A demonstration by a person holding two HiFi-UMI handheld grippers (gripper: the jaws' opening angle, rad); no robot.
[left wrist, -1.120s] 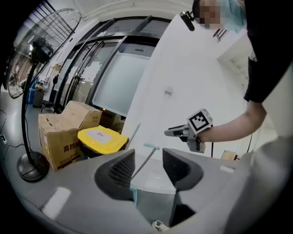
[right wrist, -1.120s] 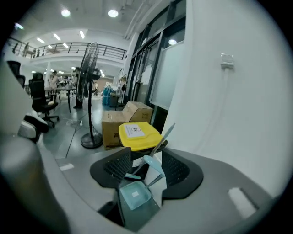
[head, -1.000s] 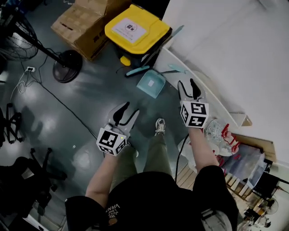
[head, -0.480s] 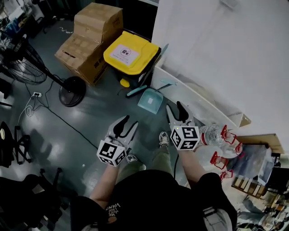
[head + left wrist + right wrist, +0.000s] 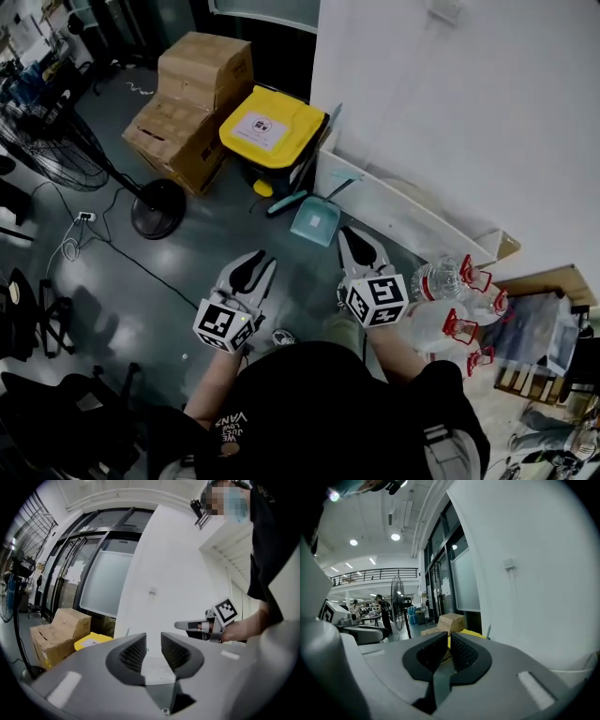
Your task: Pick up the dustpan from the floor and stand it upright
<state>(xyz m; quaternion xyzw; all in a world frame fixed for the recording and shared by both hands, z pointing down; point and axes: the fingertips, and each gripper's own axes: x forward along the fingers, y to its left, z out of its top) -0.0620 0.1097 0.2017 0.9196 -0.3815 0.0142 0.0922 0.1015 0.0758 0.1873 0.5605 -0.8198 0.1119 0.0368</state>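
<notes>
Head view shows the dustpan [image 5: 314, 223] on the dark floor [image 5: 187, 262], close against the white ledge [image 5: 403, 214] at the foot of the wall. Its light-blue pan is the lower part, with the wide edge toward me. Its thin dark handle goes from the pan up and to the right in the picture, toward the ledge, so the long axis is diagonal. I cannot tell if the pan lies flat or leans on the ledge. A teal stick [image 5: 284, 202] lies just beside it, to the left, and behind that stands the bin with the yellow lid [image 5: 272, 127]. The cardboard boxes [image 5: 192, 98] stand further to the left.

Neither tool touches the dustpan. My left tool [image 5: 261, 259] is over the floor, well apart from it. Its jaws are closing with a clear gap, and the left gripper view [image 5: 153, 641] shows nothing between them. My right tool [image 5: 352, 231] is nearer, just below the pan in the picture and pointing about toward it. Its jaws are closing too and are almost together, and the right gripper view [image 5: 449, 641] shows them empty. Clear bottles with red caps [image 5: 450, 281] lie at my right side.
</notes>
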